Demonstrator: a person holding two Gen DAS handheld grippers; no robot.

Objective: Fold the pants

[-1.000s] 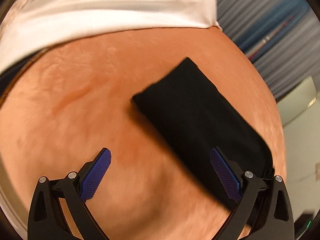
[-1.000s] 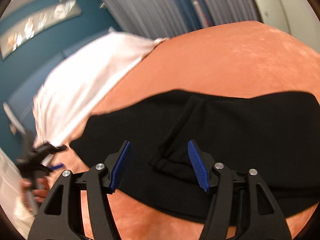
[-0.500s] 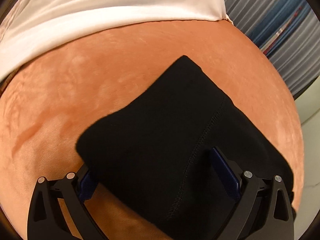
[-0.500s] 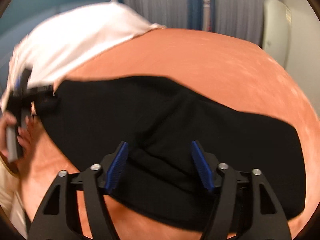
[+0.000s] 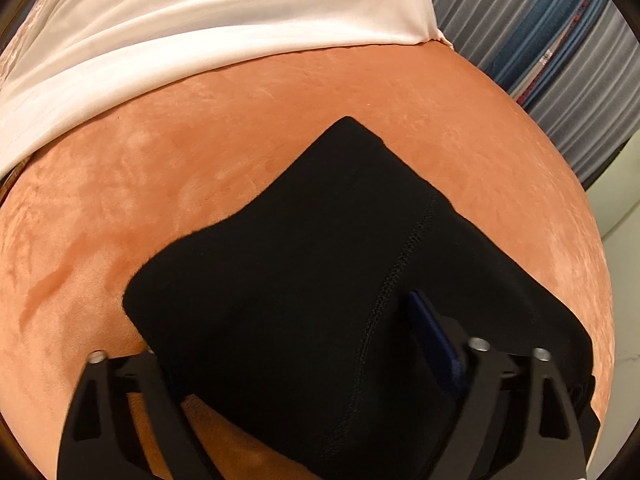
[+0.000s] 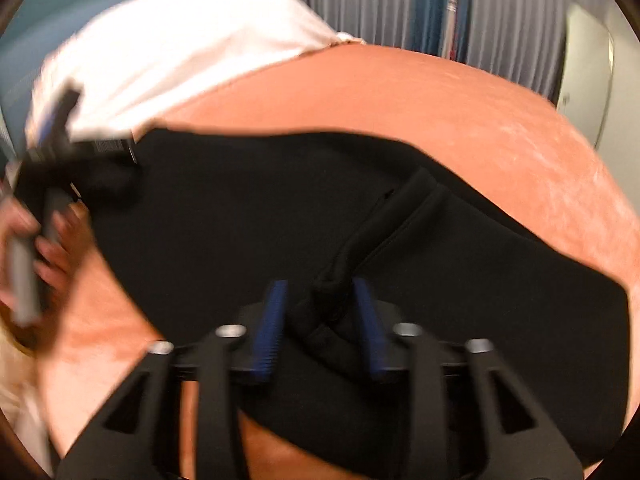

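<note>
Black pants point(image 5: 304, 280) lie on the orange velvet bed cover point(image 5: 200, 168). In the left wrist view my left gripper point(image 5: 288, 344) is open, straddling the leg end; the cloth covers the left finger and the right blue pad point(image 5: 434, 340) shows on top. In the right wrist view the pants point(image 6: 280, 208) spread wide, and my right gripper point(image 6: 320, 320) has its jaws narrowed around a raised fold of the black cloth point(image 6: 340, 276). The left gripper also shows at the pants' far left end point(image 6: 60, 148), in a hand.
A white sheet point(image 5: 180, 40) covers the far side of the bed; it also shows in the right wrist view point(image 6: 172, 52). Grey and blue curtains point(image 5: 540, 48) hang beyond the bed. A white wall and door point(image 6: 588, 80) stand at the right.
My left gripper has moved in over the pants' leg end, which now lies between its fingers. My right gripper's jaws have closed in around the raised fold.
</note>
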